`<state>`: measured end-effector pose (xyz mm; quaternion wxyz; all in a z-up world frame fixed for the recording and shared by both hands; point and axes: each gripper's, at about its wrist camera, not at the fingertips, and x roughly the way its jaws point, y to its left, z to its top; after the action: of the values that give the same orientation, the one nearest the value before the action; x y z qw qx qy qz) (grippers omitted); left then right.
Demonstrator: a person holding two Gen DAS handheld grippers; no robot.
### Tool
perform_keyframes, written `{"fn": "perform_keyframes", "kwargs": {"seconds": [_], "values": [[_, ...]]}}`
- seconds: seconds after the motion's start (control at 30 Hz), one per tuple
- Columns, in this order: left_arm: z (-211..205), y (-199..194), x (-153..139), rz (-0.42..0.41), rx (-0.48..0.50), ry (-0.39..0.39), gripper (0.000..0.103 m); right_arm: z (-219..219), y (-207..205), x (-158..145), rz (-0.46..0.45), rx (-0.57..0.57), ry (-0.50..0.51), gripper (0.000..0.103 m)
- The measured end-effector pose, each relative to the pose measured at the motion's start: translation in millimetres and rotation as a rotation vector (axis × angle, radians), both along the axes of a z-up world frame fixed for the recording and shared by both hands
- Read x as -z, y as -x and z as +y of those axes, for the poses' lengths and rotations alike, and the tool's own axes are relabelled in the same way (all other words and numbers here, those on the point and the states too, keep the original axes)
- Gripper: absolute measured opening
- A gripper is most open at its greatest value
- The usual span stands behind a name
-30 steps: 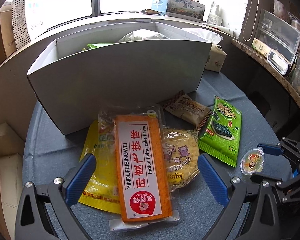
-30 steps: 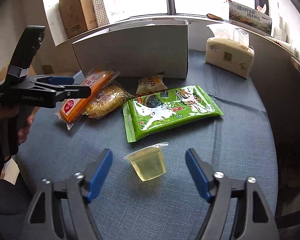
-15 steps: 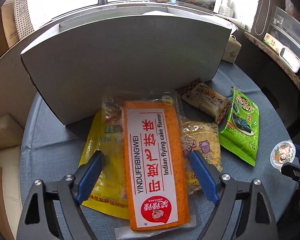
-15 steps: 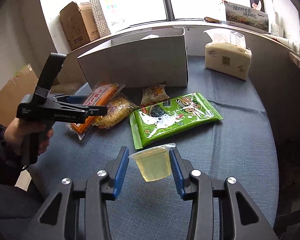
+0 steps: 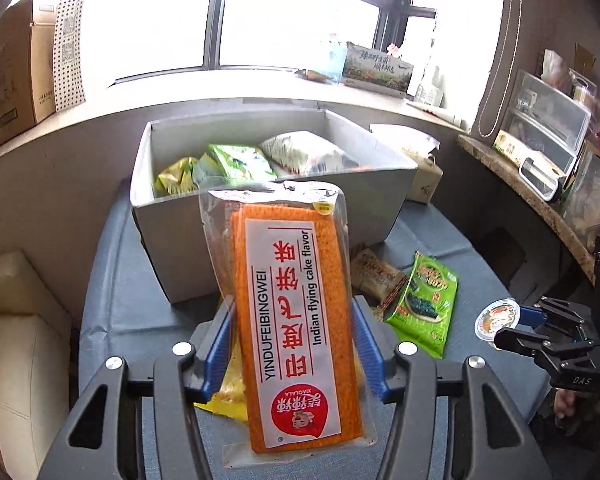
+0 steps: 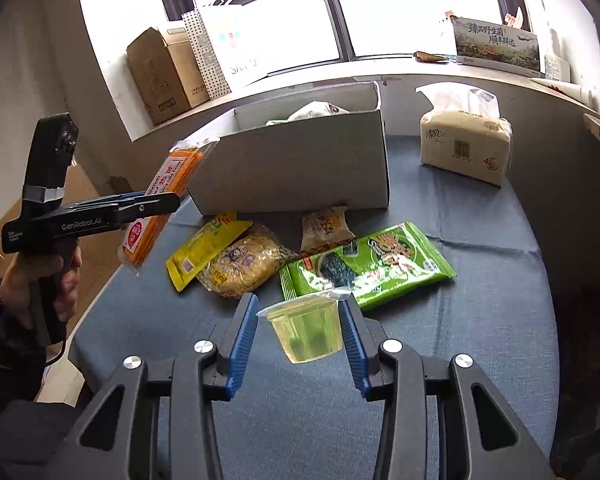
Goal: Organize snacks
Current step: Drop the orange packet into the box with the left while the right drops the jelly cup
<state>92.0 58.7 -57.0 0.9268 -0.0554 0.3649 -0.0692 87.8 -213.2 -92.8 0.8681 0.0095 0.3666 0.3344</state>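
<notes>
From the left wrist, the left gripper (image 5: 292,344) has the orange flying cake pack (image 5: 296,320) between its blue pads, jaws closing on the pack's two long edges, and the pack is up off the desk (image 5: 112,280), its far end in front of the grey box (image 5: 172,240). That box stands open-topped with green and white bags (image 5: 260,158) inside. Down on the blue cloth lie a yellow packet (image 5: 228,392) under the raised pack, a small brown-wrapped snack (image 5: 374,276) and a green seaweed bag (image 5: 424,304); off to the right the right gripper (image 5: 512,326) carries a jelly cup (image 5: 496,318). Over to the right wrist: the right gripper (image 6: 298,332) is clamped narrow on the clear jelly cup (image 6: 306,332), lifted clear of the cloth. The left gripper (image 6: 156,204), held in the person's hand (image 6: 40,280), grips the orange pack (image 6: 160,208) tilted in the air just beside the box's left corner. A tissue pack (image 6: 464,148) sits well apart on the right.
</notes>
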Motion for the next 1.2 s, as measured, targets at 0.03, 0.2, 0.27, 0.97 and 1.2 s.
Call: {"fn": "perform_keyframes", "kwargs": {"seconds": [0.03, 0.2, 0.27, 0.97, 1.2], "values": [[4, -2, -10, -0.024, -0.005, 0.011, 0.06, 2, -6, -9, -0.015, -0.001, -0.014, 0.045], [24, -36, -47, -0.081, -0.049, 0.045, 0.06, 23, -44, -62, -0.111, -0.02, -0.065, 0.045], [33, -56, -56, -0.08, -0.068, 0.059, 0.06, 35, -63, -83, -0.147, -0.031, -0.093, 0.045], [70, -153, -46, -0.022, -0.199, -0.066, 0.103, 97, -216, -104, 0.035, 0.092, -0.203, 0.103], [66, -140, -45, -0.027, -0.193, -0.049, 0.103, 81, -181, -114, -0.016, 0.065, -0.18, 0.103]]}}
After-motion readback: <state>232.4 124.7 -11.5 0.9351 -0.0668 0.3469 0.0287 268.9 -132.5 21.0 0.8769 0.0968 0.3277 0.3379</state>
